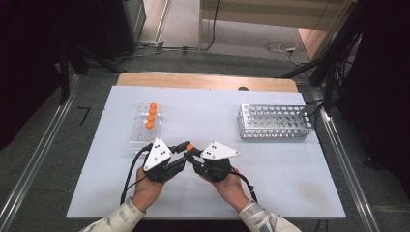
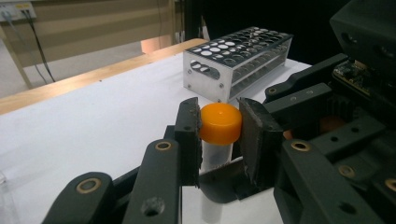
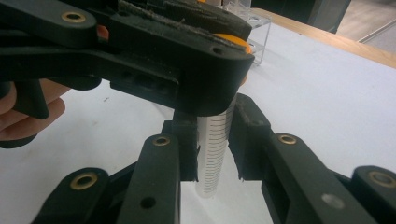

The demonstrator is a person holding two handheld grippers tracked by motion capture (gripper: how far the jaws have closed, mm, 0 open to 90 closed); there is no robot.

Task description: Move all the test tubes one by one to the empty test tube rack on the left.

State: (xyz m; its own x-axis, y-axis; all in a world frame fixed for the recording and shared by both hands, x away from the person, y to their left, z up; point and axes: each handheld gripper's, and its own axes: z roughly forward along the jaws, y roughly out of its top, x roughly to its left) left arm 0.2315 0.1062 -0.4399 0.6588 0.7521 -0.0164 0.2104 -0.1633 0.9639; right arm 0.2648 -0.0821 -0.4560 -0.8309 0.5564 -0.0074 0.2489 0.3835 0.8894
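The left tool (image 2: pixel 219 135) pinches the orange cap (image 2: pixel 220 122) of a clear tube (image 3: pixel 214 154) above the white tabletop (image 1: pixel 270 164). The right tool (image 3: pixel 215 140) flanks the tube's body, jaws slightly spread with a gap on one side.

The right gripper's (image 3: pixel 217 140) two black fingers (image 3: pixel 180 149) rise from the bottom edge, one on each side of a clear graduated tube (image 3: pixel 214 149) that stands upright over the white counter (image 3: pixel 327 93). A narrow gap shows between the right-hand finger and the tube. Above, the left gripper (image 3: pixel 140 60) crosses the frame and closes over the tube's orange cap (image 3: pixel 236 41). Part of a hand (image 3: pixel 28 114) shows at the left edge. A clear plastic rack (image 3: pixel 254 28) stands behind on the counter.
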